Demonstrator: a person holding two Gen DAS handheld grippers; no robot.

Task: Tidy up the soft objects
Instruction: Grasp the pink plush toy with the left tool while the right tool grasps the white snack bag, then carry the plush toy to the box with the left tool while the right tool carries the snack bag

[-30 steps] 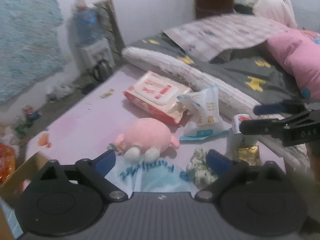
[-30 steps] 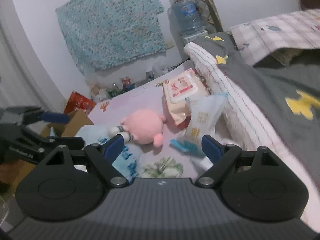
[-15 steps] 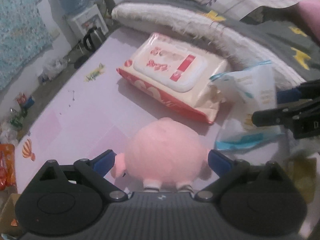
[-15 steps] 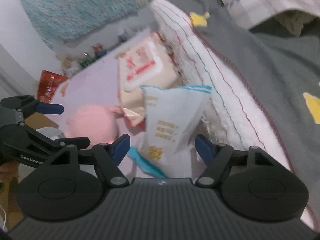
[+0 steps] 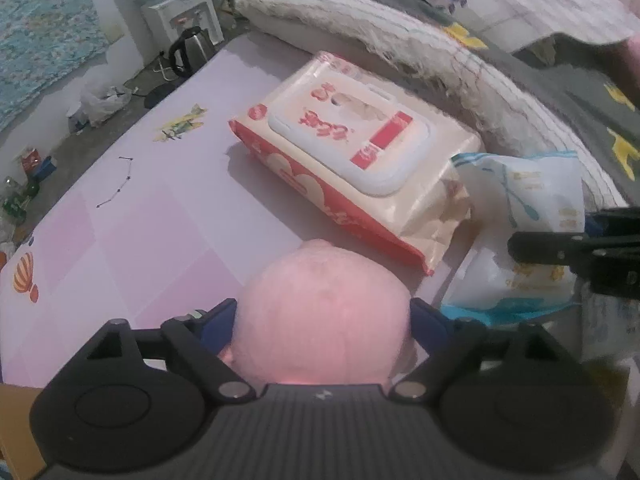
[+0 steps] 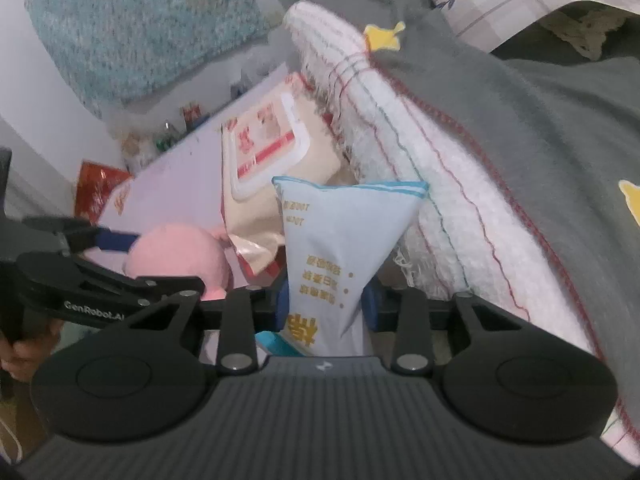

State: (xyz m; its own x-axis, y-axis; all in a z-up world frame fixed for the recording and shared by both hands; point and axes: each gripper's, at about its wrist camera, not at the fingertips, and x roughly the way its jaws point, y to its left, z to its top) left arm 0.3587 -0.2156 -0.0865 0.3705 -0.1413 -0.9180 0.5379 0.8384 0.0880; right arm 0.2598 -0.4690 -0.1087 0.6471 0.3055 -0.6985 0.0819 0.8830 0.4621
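Note:
My left gripper (image 5: 322,320) is shut on a round pink plush toy (image 5: 322,316) that fills the space between its blue pads, on the pale purple mat (image 5: 160,216). The plush also shows in the right wrist view (image 6: 180,260), with the left gripper (image 6: 120,240) around it. My right gripper (image 6: 326,304) is shut on a light blue and white soft packet (image 6: 340,248), which stands upright between its fingers. That packet (image 5: 532,216) lies right of the plush in the left wrist view, with the right gripper (image 5: 560,248) on it.
A large wet-wipes pack (image 5: 360,168) lies on the mat behind the plush. A white fringed blanket roll (image 5: 440,64) and grey bedding (image 6: 540,140) run along the right. A kettle (image 5: 188,48) and floor clutter are far left.
Both grippers moved forward and down. The left closed its jaws on the pink plush. The right closed on the blue packet, which now stands pinched between its pads.

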